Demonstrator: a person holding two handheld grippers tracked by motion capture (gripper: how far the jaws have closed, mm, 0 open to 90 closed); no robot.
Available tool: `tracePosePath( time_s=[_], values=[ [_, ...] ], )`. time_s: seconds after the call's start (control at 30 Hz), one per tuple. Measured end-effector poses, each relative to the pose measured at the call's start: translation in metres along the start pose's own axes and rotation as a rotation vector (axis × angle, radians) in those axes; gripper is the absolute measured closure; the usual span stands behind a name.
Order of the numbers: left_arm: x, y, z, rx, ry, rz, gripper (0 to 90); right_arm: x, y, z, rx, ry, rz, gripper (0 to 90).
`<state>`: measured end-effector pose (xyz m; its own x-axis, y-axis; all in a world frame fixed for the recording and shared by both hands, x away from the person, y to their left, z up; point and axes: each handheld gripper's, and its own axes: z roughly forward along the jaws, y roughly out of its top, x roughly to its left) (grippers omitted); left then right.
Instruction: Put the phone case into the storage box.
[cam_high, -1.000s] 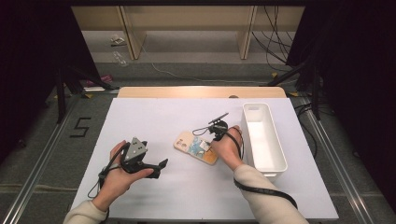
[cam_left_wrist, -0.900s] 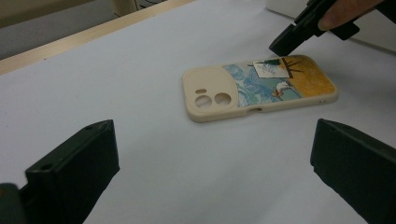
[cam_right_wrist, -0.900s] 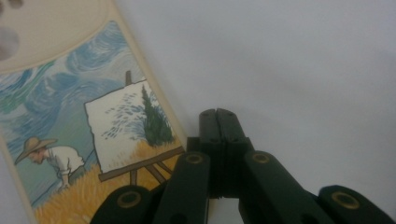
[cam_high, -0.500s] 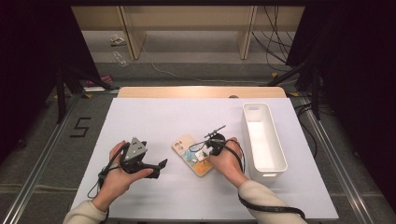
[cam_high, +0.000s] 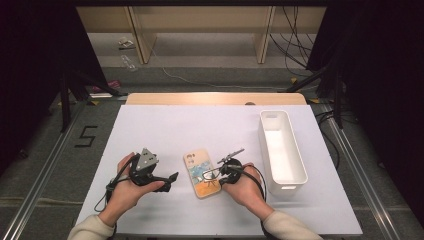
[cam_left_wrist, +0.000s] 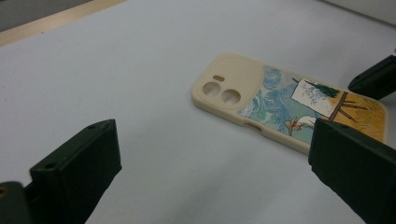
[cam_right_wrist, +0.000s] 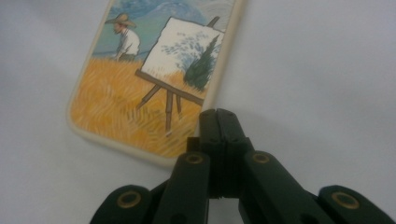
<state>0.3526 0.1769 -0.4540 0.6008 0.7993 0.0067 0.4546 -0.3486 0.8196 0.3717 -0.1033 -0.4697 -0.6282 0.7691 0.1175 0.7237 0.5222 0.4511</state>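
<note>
Phone case (cam_high: 202, 173) lies flat on the worktop (cam_high: 165, 130), left of the white bin (cam_high: 282, 148); my right hand-held gripper (cam_high: 214, 175), jaws together, touches its lower edge; my left hand-held gripper (cam_high: 170, 178) stands apart.

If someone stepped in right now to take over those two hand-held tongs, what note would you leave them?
Left tongs: open, holding nothing, resting on the white table left of the cream rubbery phone case with a painted artist-at-easel scene.
Right tongs: shut, empty, tips pressed against the case's lower right corner.
The case lies flat, picture side up, between both hands. The long white plastic bin at the right is empty.
Done: nothing picked up yet.
Left: probably grip the case and put it in the bin.
</note>
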Motion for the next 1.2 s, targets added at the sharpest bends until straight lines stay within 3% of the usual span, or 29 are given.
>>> tracePosePath(
  time_s=[0.07, 0.17, 0.5, 0.93, 1.2],
  values=[
    [0.001, -0.001, 0.0, 0.016, 0.003, -0.004, 2.2, 0.003, -0.001, 0.0, 0.001, 0.005, -0.004, 90.0],
    [0.001, -0.002, 0.001, 0.038, 0.006, -0.014, 2.4, 0.011, -0.004, -0.001, 0.009, 0.064, 0.001, 90.0],
    [0.004, -0.005, 0.003, 0.105, 0.021, -0.043, 3.1, 0.049, -0.001, 0.014, -0.016, 0.208, -0.048, 90.0],
    [0.008, -0.006, 0.002, 0.125, 0.038, -0.055, 3.0, 0.079, 0.022, 0.035, -0.072, 0.245, -0.095, 90.0],
    [0.008, -0.007, 0.002, 0.127, 0.041, -0.061, 3.0, 0.078, 0.023, 0.036, -0.104, 0.262, -0.11, 90.0]
  ],
)
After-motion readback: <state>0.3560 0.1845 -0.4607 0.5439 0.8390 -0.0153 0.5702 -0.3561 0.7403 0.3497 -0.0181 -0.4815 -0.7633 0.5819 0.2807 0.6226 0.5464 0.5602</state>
